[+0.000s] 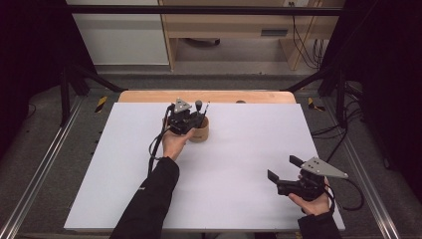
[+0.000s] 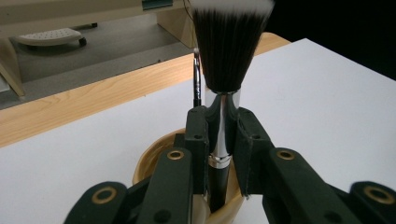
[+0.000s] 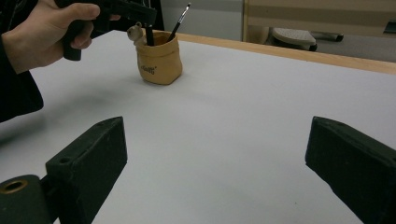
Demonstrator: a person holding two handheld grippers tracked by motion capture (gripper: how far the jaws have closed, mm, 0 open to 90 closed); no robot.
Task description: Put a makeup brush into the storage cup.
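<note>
left gripper (image 2: 219,140): clamped on black-bristled, silver-ferruled makeup brush (image 2: 226,65) | brush: upright, apparently inside tan fabric pot (image 3: 159,58) | right gripper (image 3: 215,172): jaws apart, nothing between

Round tan leather-look pot (image 3: 159,59) showing small dark lettering on its front, thick makeup brush (image 2: 224,70) showing black bristles tipped white, a chrome ferrule and black handle, flat white table sheet (image 1: 239,164) lying over pale wood-grain edging, black-jawed left gripper (image 2: 220,140), matching black right gripper (image 1: 281,170).
</note>
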